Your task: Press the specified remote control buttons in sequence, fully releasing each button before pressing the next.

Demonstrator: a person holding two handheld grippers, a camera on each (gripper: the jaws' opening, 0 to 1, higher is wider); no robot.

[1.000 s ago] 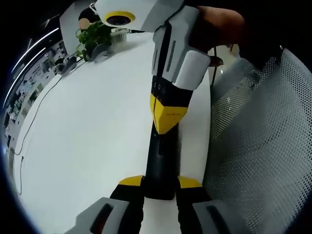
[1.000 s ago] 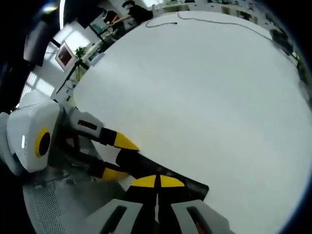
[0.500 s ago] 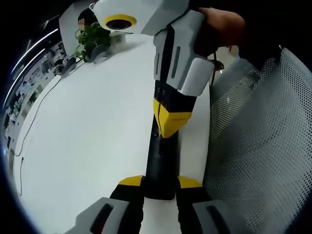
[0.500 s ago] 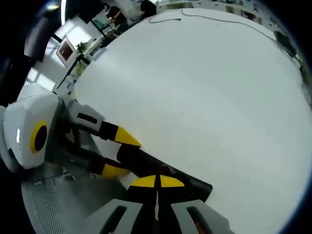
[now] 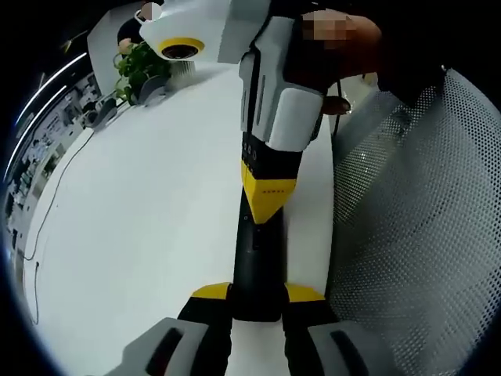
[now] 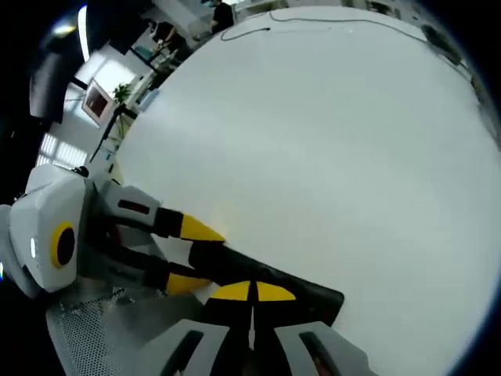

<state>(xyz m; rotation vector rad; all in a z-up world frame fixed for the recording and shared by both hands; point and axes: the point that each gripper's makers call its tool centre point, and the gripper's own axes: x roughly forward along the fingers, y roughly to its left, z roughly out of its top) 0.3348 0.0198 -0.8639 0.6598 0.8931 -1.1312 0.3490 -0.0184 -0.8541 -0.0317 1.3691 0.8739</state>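
A long black remote (image 5: 257,262) lies lengthwise over the white table (image 5: 141,227), its near end clamped between the yellow-tipped jaws of my left gripper (image 5: 257,292). My right gripper (image 5: 266,210) comes down from the top, held by a hand, its jaws shut together with the tips on the remote's far half. In the right gripper view the remote (image 6: 313,296) runs across the bottom. My right gripper (image 6: 250,291) is shut right over it, and my left gripper (image 6: 197,257) holds its left end. The buttons are hidden under the tips.
A white mesh chair back (image 5: 415,235) stands close along the table's right edge. At the far end are a potted plant (image 5: 141,66) and a thin cable (image 5: 47,211). The same cable (image 6: 313,14) crosses the table's far side.
The right gripper's shut tips dipped slightly along the remote and came back. Both views have tilted a little. The left gripper's hold on the remote is unchanged.
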